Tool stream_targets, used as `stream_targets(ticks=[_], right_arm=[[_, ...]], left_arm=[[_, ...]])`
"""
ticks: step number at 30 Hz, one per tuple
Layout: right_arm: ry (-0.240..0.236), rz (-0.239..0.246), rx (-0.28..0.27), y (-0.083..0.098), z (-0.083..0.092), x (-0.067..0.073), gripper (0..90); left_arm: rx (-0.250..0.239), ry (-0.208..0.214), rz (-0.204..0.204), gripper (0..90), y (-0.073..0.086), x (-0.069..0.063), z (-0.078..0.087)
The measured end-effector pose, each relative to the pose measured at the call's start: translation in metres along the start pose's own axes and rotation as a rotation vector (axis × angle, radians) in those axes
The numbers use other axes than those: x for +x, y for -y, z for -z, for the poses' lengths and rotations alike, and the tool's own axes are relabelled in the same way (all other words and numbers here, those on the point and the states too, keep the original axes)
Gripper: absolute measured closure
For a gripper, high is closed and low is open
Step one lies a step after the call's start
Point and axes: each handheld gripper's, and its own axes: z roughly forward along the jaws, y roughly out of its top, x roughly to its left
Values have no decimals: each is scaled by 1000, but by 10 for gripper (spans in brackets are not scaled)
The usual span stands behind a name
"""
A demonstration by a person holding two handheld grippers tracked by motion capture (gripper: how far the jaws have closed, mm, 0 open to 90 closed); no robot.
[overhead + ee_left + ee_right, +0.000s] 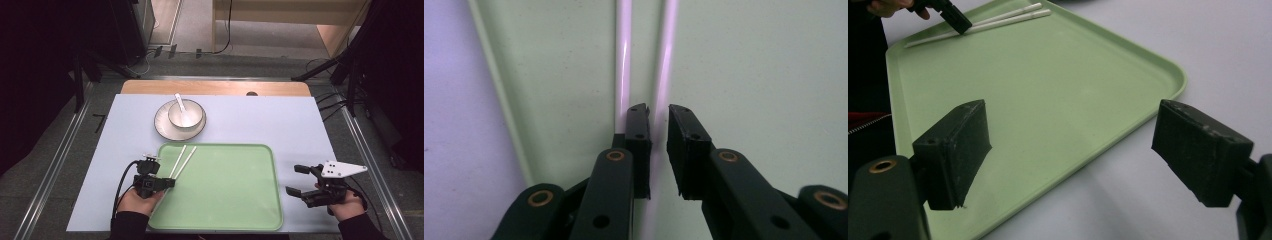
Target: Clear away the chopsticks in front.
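Nearby, left tongs [658, 112] part slightly above chopsticks [181, 161] on tray [240, 200] — right tongs [298, 179] released — bowl [185, 114] beyond.

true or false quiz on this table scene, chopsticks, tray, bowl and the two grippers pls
1. The white chopsticks lie on the green tray. True.
2. The spoon lies on the tray. False: it sits in the bowl, which stands on a plate beyond the tray.
3. The right gripper has its jaws spread wide with nothing between them. True.
4. The left gripper is over the bowl. False: it is at the chopsticks' near end, jaws slightly parted.
5. The tray holds food. False: only the chopsticks lie on it.
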Motion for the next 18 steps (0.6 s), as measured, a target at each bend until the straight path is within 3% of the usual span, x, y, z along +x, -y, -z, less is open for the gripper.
stream_targets(ticks=[9, 18], right_arm=[[-2, 4, -2, 0, -1, 0, 162], [-6, 0, -3, 0, -1, 0, 162]], left_arm=[[-3, 31, -5, 738, -1, 3, 3], [-57, 91, -54, 577, -7, 11, 18]])
